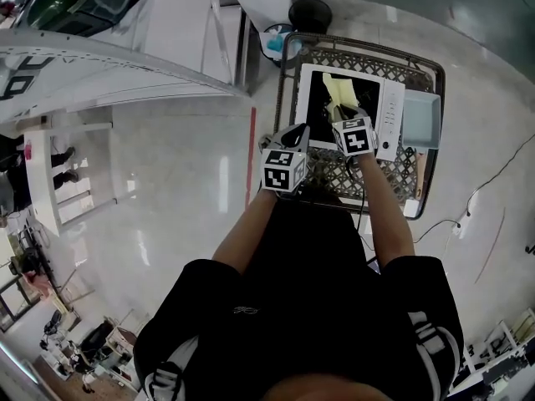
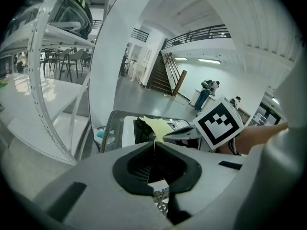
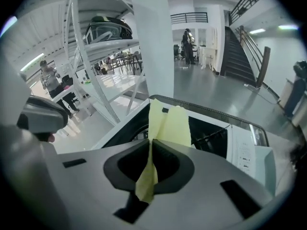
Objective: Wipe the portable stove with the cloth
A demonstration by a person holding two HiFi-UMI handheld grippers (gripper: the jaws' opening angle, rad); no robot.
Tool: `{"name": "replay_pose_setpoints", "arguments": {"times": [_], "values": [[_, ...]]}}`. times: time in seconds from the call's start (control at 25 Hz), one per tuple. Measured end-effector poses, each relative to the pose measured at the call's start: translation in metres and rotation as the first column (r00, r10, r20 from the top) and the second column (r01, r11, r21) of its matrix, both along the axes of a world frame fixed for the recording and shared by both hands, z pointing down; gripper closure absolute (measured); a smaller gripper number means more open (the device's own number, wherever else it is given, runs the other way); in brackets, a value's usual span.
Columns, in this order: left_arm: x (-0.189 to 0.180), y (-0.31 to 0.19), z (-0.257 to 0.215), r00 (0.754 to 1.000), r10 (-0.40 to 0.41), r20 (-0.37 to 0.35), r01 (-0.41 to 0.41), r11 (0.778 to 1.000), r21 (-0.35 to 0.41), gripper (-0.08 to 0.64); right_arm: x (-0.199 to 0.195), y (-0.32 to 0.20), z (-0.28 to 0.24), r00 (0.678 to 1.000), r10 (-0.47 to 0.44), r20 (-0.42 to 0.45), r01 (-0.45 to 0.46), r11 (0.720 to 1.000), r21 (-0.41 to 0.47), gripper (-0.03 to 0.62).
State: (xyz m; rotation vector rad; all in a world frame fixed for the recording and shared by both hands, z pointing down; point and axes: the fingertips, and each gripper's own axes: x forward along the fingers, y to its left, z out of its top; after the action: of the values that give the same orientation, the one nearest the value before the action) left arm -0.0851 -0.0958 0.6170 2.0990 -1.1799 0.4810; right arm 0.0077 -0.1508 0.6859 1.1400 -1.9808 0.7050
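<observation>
Right gripper view: right gripper (image 3: 150,145) is clamping cloth (image 3: 168,123) over stove (image 3: 244,147).
Thin fold could be slipping out during wiping; left gripper (image 2: 154,145) is idling closed, empty, not bracing the stove.

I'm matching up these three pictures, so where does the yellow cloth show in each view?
Head view: yellow cloth upper centre-right, over the dark top of the portable stove.
Left gripper view: middle of the frame, over the stove.
Right gripper view: centre, pinched by the right gripper.
Shared landmark: the white portable stove.
</observation>
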Motion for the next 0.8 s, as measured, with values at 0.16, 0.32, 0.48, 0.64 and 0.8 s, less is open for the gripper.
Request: {"name": "replay_pose_setpoints", "arguments": {"times": [0.16,0.32,0.48,0.64,0.8], "values": [[0.002,0.001,0.000,1.000,0.006,-0.003,-0.006,1.000,-0.001,0.538,-0.003,0.016,-0.001,1.000,-0.009,0.003,0.009,1.000,-0.020,0.571],[0.001,0.002,0.001,1.000,0.004,-0.002,-0.004,1.000,-0.004,0.538,-0.003,0.028,-0.005,1.000,-0.015,-0.002,0.015,0.999,-0.028,0.571],[0.001,0.003,0.003,1.000,0.007,-0.002,-0.007,1.000,-0.006,0.538,0.000,0.035,-0.005,1.000,0.005,0.001,-0.005,0.999,-0.034,0.571],[0.001,0.002,0.006,1.000,0.009,-0.001,-0.009,1.000,-0.010,0.538,-0.001,0.044,-0.008,1.000,0.003,0.005,-0.003,1.000,-0.028,0.571],[0.005,0.001,0.007,1.000,0.023,0.001,-0.023,1.000,-0.014,0.538,-0.003,0.063,-0.008,0.999,-0.029,-0.015,0.029,0.999,-0.023,0.571]]}}
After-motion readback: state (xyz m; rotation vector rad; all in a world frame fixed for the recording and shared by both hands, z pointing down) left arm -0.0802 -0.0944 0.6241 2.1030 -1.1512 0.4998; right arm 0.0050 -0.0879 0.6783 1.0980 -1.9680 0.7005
